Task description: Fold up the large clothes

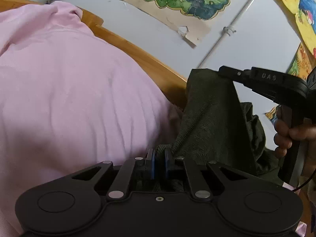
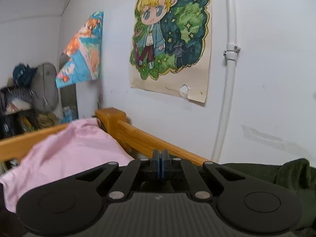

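A dark olive-green knit garment (image 1: 213,118) hangs stretched in the air over the bed. My left gripper (image 1: 159,158) is shut on its ribbed hem, with cloth bunched between the blue pads. My right gripper (image 1: 221,70) shows at the right of the left wrist view, shut on an upper corner of the same garment. In the right wrist view my right gripper (image 2: 160,158) has its pads pressed together, and the garment (image 2: 286,173) hangs off to the right below it; the pinched cloth itself is hidden there.
A pink sheet (image 1: 69,88) covers the bed, bounded by an orange wooden bed frame (image 2: 142,136) against a white wall. Drawings (image 2: 169,39) and a white pipe (image 2: 230,79) are on the wall. Cluttered shelves (image 2: 29,98) stand beyond the bed's far end.
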Tool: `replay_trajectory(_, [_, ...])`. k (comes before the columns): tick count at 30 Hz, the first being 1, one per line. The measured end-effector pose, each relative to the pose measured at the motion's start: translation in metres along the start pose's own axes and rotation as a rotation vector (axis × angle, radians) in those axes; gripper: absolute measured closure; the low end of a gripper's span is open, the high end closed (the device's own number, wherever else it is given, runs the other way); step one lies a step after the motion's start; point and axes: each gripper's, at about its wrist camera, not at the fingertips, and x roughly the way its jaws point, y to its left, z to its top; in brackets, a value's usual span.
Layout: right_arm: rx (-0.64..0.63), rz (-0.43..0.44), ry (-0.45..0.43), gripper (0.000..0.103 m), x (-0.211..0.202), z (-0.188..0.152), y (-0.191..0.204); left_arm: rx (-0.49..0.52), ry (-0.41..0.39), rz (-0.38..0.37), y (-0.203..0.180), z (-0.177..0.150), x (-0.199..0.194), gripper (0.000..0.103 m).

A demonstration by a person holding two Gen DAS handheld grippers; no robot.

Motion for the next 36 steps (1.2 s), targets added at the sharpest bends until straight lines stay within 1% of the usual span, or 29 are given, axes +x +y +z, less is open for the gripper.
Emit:
replay_trajectory(1, [0.001, -0.004, 0.02, 0.1, 0.003, -0.003, 0.001, 0.008, 0.006, 0.01, -0.001, -0.001, 0.001, 0.093])
replay_trajectory(2, [0.008, -0.012, 0.028, 0.098, 0.004, -0.006, 0.0, 0.012, 0.013, 0.013, -0.002, -0.002, 0.001, 0.089])
replay_trajectory(3, [0.015, -0.027, 0.03, 0.091, 0.0, -0.011, -0.003, 0.02, 0.017, 0.025, -0.003, -0.002, 0.0, 0.086])
replay_trajectory(4, [0.021, -0.042, 0.026, 0.079, -0.005, -0.015, -0.006, 0.03, 0.013, 0.044, -0.004, -0.003, -0.002, 0.08])
replay_trajectory(5, [0.022, -0.06, 0.026, 0.068, -0.012, -0.019, -0.011, 0.04, 0.006, 0.061, -0.005, -0.004, -0.004, 0.068])
replay_trajectory(6, [0.024, -0.069, 0.026, 0.047, -0.025, -0.023, -0.018, 0.052, -0.003, 0.075, -0.006, -0.005, -0.007, 0.06])
replay_trajectory(7, [0.013, -0.067, 0.022, 0.038, -0.037, -0.03, -0.024, 0.068, -0.017, 0.081, -0.008, -0.006, -0.012, 0.046])
replay_trajectory(8, [-0.006, -0.074, 0.022, 0.035, -0.05, -0.036, -0.028, 0.093, -0.035, 0.081, -0.011, -0.007, -0.015, 0.034])
replay_trajectory(10, [-0.069, -0.115, 0.04, 0.03, -0.079, -0.057, -0.035, 0.184, -0.07, 0.1, -0.023, -0.011, -0.019, 0.022])
replay_trajectory(11, [-0.103, -0.133, 0.052, 0.028, -0.093, -0.07, -0.036, 0.225, -0.077, 0.103, -0.028, -0.013, -0.018, 0.019])
replay_trajectory(13, [-0.175, -0.177, 0.1, 0.025, -0.12, -0.105, -0.039, 0.288, -0.055, 0.1, -0.042, -0.016, -0.008, 0.019])
replay_trajectory(14, [-0.198, -0.198, 0.135, 0.025, -0.131, -0.124, -0.041, 0.31, -0.036, 0.115, -0.048, -0.017, 0.0, 0.019])
replay_trajectory(16, [-0.22, -0.245, 0.208, 0.024, -0.15, -0.161, -0.046, 0.331, 0.0, 0.175, -0.054, -0.021, 0.017, 0.019])
replay_trajectory(18, [-0.214, -0.285, 0.265, 0.025, -0.166, -0.192, -0.052, 0.328, 0.032, 0.23, -0.051, -0.024, 0.033, 0.024])
replay_trajectory(20, [-0.238, -0.344, 0.296, 0.024, -0.177, -0.217, -0.058, 0.357, 0.031, 0.266, -0.053, -0.028, 0.043, 0.025])
replay_trajectory(23, [-0.321, -0.456, 0.323, 0.024, -0.181, -0.249, -0.071, 0.412, 0.04, 0.305, -0.06, -0.031, 0.049, 0.023])
replay_trajectory(24, [-0.305, -0.453, 0.314, 0.021, -0.184, -0.254, -0.079, 0.41, 0.047, 0.311, -0.062, -0.031, 0.05, 0.023])
replay_trajectory(25, [-0.263, -0.442, 0.304, 0.021, -0.189, -0.255, -0.085, 0.396, 0.053, 0.312, -0.062, -0.029, 0.05, 0.023])
replay_trajectory(27, [-0.178, -0.407, 0.265, 0.02, -0.203, -0.245, -0.092, 0.328, 0.059, 0.295, -0.063, -0.02, 0.047, 0.021])
replay_trajectory(29, [-0.167, -0.36, 0.204, 0.018, -0.217, -0.224, -0.09, 0.27, 0.034, 0.265, -0.063, -0.012, 0.042, 0.015])
replay_trajectory(31, [-0.2, -0.347, 0.135, 0.014, -0.221, -0.196, -0.087, 0.278, -0.014, 0.245, -0.07, -0.005, 0.039, 0.01])
replay_trajectory(34, [-0.214, -0.399, 0.048, 0.012, -0.209, -0.152, -0.09, 0.33, -0.084, 0.248, -0.083, -0.004, 0.037, 0.005])
replay_trajectory(36, [-0.195, -0.446, 0.019, 0.012, -0.188, -0.128, -0.097, 0.33, -0.094, 0.25, -0.088, -0.008, 0.037, 0.003])
